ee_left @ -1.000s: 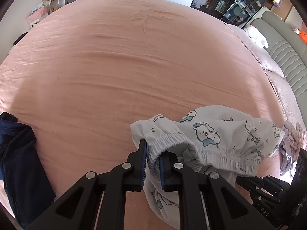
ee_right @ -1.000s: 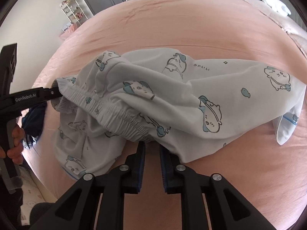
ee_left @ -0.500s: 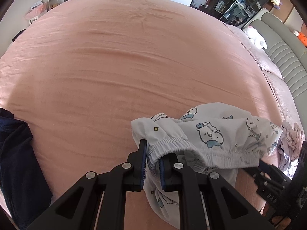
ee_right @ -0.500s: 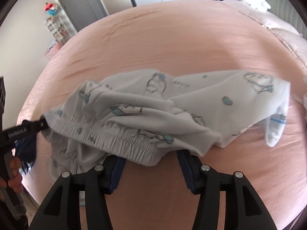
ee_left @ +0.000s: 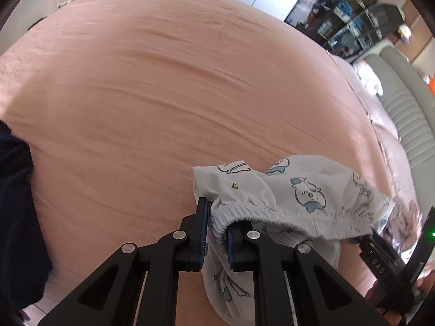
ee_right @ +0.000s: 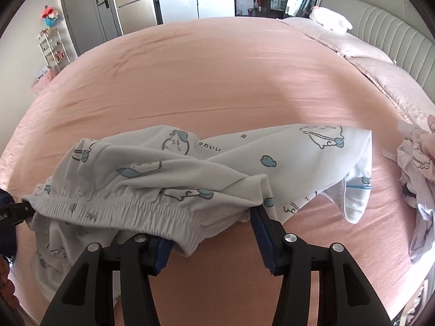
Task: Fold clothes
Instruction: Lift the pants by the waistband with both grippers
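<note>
Thin white cotton, printed with blue cartoon animals, makes up the pants point(ee_right: 168, 179) that lie bunched near the front edge of the pink bed point(ee_right: 217, 81). At the left end, the left gripper point(ee_left: 217, 233) is clenched on the gathered waistband point(ee_right: 114, 206), the elastic folded between its blue pads and lifted a little off the sheet. From there the waistband runs rightward, sagging slightly, to the right gripper point(ee_right: 212, 241), whose jaws stand apart with the band's right end draped between them; the pads do not appear to press the cloth. Further right the legs point(ee_right: 312, 149) trail loose and overlapped across the sheet, and beyond them sits a separate heap of clothes point(ee_right: 418, 179). A dark garment point(ee_left: 19, 217) lies at the far left in the left view. The pants look light and limp, so they will likely droop and crumple wherever unsupported and hold no crease by themselves. The ruched elastic is probably the surest place to grip, being thick and ridged, while the smooth leg fabric may slide from the pads. Holding both waistband ends and pulling it taut should let the legs hang or lie flat for folding.
</note>
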Available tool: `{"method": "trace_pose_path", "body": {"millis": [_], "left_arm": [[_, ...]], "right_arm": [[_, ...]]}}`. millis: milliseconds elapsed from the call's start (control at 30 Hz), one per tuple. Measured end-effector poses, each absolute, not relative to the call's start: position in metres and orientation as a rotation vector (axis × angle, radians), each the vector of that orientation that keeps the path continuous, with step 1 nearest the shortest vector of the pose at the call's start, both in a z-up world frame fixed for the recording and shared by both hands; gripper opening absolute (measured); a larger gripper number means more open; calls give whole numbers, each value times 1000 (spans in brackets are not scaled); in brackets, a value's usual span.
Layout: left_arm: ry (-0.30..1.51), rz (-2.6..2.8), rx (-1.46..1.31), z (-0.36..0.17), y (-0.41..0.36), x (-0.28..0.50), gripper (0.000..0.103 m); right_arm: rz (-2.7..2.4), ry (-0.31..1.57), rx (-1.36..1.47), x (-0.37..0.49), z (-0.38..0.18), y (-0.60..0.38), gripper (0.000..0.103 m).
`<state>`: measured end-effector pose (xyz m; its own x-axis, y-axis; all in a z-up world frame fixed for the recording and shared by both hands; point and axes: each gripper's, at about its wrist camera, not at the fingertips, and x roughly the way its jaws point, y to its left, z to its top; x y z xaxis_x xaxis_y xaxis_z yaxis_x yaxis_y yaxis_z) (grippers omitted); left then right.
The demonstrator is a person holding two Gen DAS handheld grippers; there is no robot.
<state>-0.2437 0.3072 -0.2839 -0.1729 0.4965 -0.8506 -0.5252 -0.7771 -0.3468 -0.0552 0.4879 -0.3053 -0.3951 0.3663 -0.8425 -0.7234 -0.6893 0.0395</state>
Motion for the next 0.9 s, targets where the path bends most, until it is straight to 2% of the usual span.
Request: {"method": "trace_pose_path", "body": {"millis": [100, 233, 367, 433, 467, 533, 700, 800, 867, 900], "left_arm": [[-1, 2003, -1460, -293, 304, -246, 11], [-26, 2023, -1472, -302, 304, -246, 13], [77, 2100, -1402, -300, 313, -237, 14], [155, 2137, -1373, -300, 320, -232, 15], [182, 2152, -1368, -300, 323, -231, 15], [164, 2172, -1392, -299, 322, -232, 16], [-16, 2154, -1443, -303, 309, -241, 16], [-117, 2125, -1455, -305, 300, -246, 16], [-144, 2117, -1455, -305, 298, -247, 17], [-150, 2116, -1453, -305, 297, -246, 17]], "right_arm": [[2113, 626, -1130, -42, -314, 501, 52], [2088, 922, -1044, -28, -329, 518, 56], [2118, 864, -1075, -35, -332, 514, 60], [2138, 722, -1165, -50, -333, 504, 73], [2139, 643, -1209, -58, -335, 498, 75], [2131, 540, -1252, -68, -338, 489, 79], [2149, 623, -1223, -66, -337, 497, 80], [2175, 620, -1202, -65, -336, 496, 79], [2175, 633, -1154, -58, -337, 494, 69], [2162, 658, -1127, -54, -336, 496, 56]]}}
